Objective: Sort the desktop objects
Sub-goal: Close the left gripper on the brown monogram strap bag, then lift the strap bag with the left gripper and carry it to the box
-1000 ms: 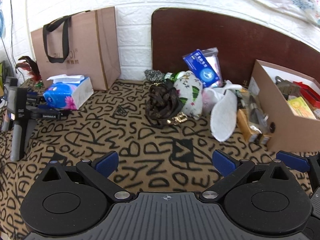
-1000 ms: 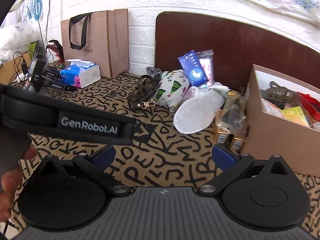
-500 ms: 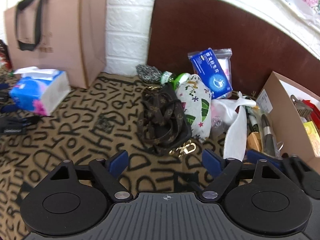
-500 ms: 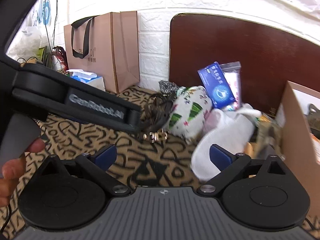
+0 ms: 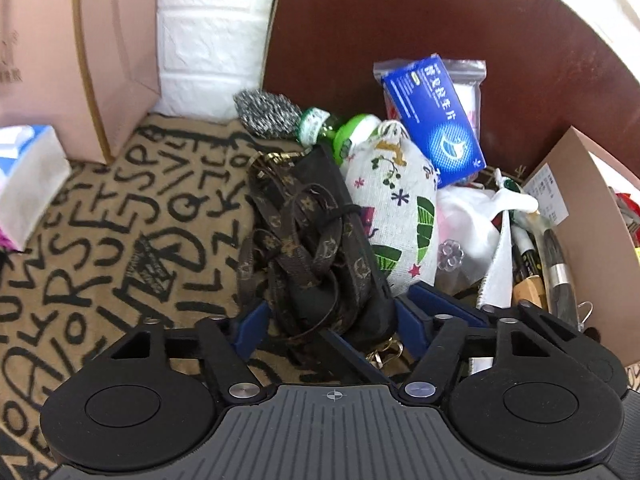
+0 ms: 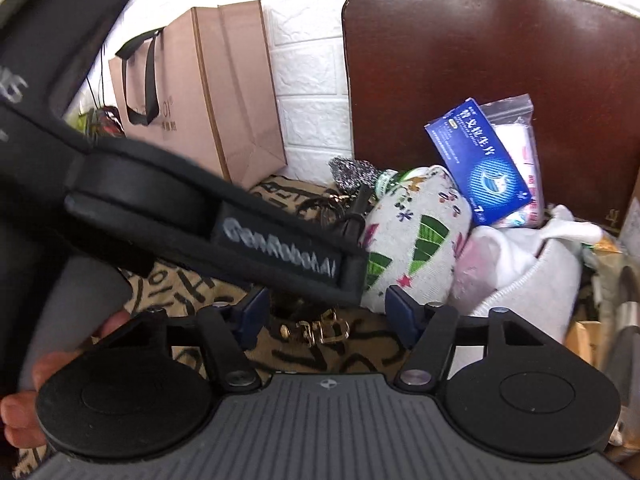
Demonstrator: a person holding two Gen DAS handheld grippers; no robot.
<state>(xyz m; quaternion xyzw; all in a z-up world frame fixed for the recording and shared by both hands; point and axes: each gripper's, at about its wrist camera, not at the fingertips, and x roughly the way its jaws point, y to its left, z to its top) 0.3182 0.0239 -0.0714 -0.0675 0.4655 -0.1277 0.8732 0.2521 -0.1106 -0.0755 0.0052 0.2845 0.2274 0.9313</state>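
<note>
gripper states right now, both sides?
Left gripper: jaws closing around the brown monogram strap bundle, pads not yet pressing.
Right gripper: jaws closing, empty; gold clasp lies on the cloth between them.

A home: white brick wall point(image 5: 208, 40), paper shopping bag point(image 6: 208, 92), cluttered letter-print tablecloth point(image 5: 120, 220).

The left black hand-held gripper point(image 5: 328, 322) angled steeply down, blue-padded jaws closing. The right black hand-held gripper point(image 6: 324, 314) pointed shallower, jaws closing too. Bare fingers point(image 6: 24, 412) gripped the left one's grey handle.
</note>
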